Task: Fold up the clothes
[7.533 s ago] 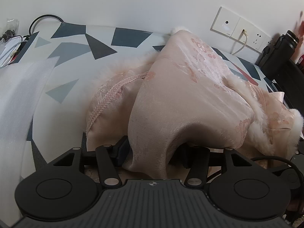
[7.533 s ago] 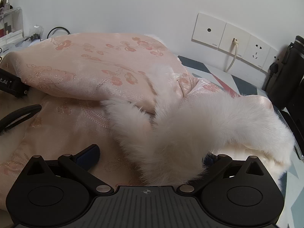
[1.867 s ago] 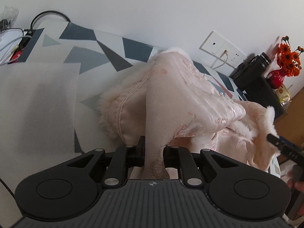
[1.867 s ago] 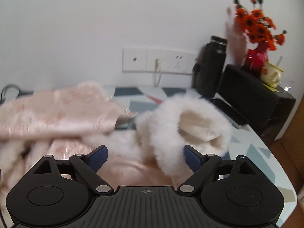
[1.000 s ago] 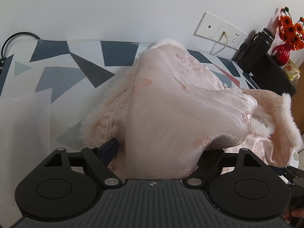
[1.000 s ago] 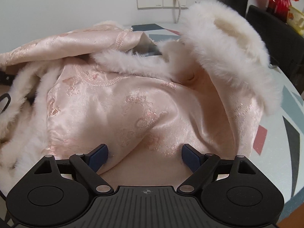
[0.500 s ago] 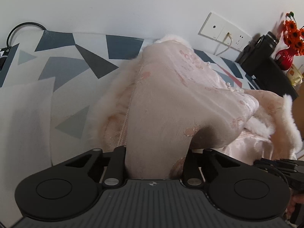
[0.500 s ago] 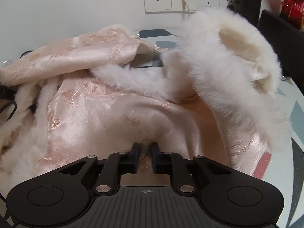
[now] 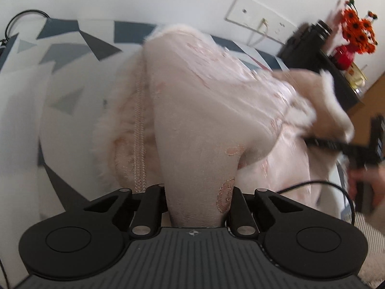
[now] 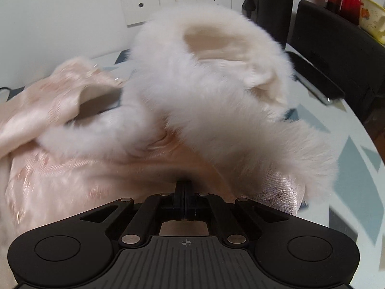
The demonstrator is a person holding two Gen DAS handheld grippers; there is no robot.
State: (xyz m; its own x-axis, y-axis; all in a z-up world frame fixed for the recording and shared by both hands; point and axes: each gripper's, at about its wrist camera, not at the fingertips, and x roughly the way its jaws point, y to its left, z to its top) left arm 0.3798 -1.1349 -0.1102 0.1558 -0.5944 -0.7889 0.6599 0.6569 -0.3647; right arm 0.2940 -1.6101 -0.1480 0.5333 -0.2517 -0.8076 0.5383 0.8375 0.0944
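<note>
A pale pink satin garment (image 9: pixel 211 110) with embroidered flowers and white fur trim lies bunched on the patterned table. My left gripper (image 9: pixel 198 202) is shut on a thick fold of it, which rises between the two fingers. My right gripper (image 10: pixel 184 192) is shut tight on the pink fabric (image 10: pixel 96 168) just below a fluffy white fur cuff (image 10: pixel 216 91). The right gripper also shows in the left wrist view (image 9: pixel 336 144), at the garment's right side, with a hand on it.
The table (image 9: pixel 72 55) has a grey and blue triangle pattern. Wall sockets (image 10: pixel 178 0) are at the back. A black bottle (image 9: pixel 310 38), a black box (image 10: pixel 336 55), a phone (image 10: pixel 315 77) and a red vase with orange flowers (image 9: pixel 356 36) stand at the right.
Both grippers closed on the garment within the last second. The right gripper now pinches the fabric fully and has pushed closer under the fur cuff. The left holds its fold more tightly.
</note>
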